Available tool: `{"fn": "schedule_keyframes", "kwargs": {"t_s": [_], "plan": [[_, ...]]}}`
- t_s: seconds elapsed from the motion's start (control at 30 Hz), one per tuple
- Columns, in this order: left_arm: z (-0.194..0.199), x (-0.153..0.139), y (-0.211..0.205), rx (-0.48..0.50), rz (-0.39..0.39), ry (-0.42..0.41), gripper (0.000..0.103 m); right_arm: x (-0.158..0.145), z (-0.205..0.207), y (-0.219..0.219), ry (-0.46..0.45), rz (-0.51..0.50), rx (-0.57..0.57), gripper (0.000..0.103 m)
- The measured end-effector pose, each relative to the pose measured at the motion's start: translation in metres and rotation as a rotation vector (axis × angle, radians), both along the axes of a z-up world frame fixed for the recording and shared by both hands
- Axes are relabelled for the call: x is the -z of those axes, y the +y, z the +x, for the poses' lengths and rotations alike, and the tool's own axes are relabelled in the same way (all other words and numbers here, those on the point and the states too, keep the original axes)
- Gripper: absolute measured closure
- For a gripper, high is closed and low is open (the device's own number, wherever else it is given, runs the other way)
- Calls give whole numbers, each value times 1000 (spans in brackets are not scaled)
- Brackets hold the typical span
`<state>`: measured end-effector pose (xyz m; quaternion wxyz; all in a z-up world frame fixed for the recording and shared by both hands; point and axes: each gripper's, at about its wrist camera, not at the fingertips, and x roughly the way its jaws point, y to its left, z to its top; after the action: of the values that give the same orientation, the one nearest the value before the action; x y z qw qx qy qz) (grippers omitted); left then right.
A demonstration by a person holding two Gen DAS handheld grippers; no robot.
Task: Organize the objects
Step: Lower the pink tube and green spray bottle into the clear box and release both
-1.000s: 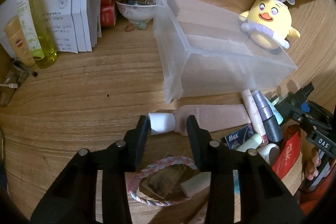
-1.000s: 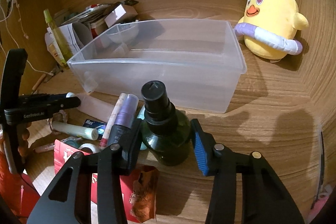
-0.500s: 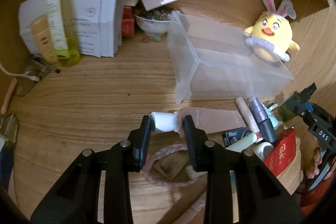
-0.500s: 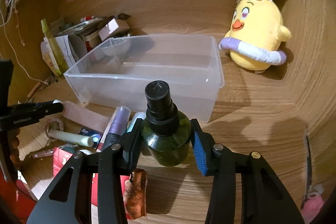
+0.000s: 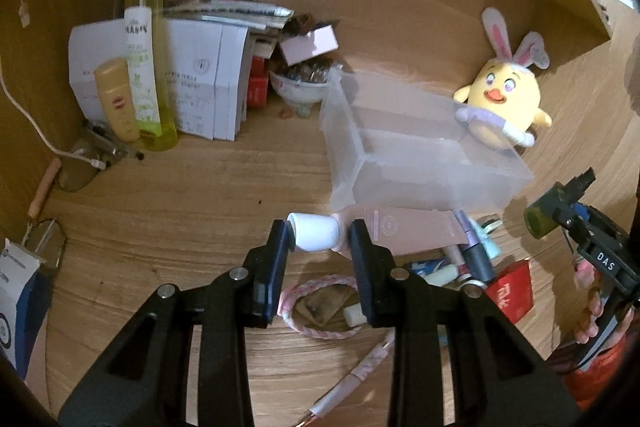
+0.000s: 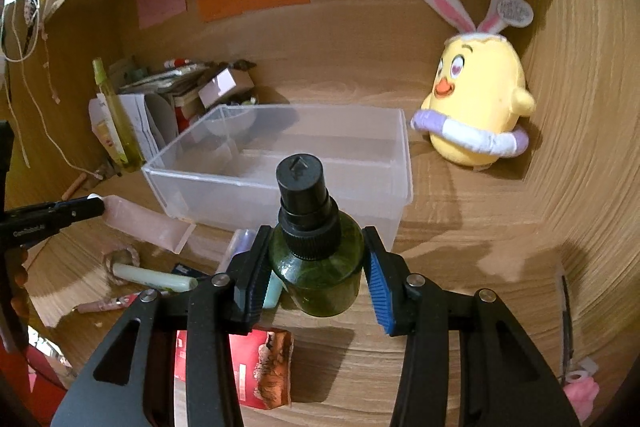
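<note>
Now, starting on my left side, my left claw (image 5: 320, 241) is clamped on the white round cap (image 5: 314, 237) of a long flat pale-pink plastic tube (image 5: 404, 233), which sticks out sideways to the right of my fingertips with its tail hanging free. I judge the tube light and soft; squeezing its body would let it fold or slip, so the stiff cap is the right place to hold, though the long tail may swing. Just beyond my fingertips and to the right sits the clear rectangular plastic storage bin (image 5: 348, 155), looking empty. Below my fingers lies a pink braided cord loop (image 5: 320, 301) on the wooden desk (image 5: 180, 195)

Moving to my right side, my right claw (image 6: 316, 269) grips a squat dark-green translucent bottle (image 6: 318, 273) with a black pump top (image 6: 302, 183), pads pressing its round belly on both sides. It seems rigid, smooth and heavier than the tube, so it could twist or slide; gripping the widest part, low, feels safest. That same bin (image 6: 280, 183) lies straight ahead past the pump top
</note>
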<state>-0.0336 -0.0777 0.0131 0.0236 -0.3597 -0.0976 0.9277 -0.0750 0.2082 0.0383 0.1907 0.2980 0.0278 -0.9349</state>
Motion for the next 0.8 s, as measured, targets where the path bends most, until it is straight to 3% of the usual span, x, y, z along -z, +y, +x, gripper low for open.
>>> {"fn": "schedule_keyframes", "kwargs": {"t_s": [0.33, 0.8], "plan": [[-3, -28, 11, 23, 30, 84, 72, -25, 1, 0, 70, -22, -1, 63], [-47, -43, 26, 48, 21, 108, 72, -45, -33, -1, 121, -18, -2, 63]]}}
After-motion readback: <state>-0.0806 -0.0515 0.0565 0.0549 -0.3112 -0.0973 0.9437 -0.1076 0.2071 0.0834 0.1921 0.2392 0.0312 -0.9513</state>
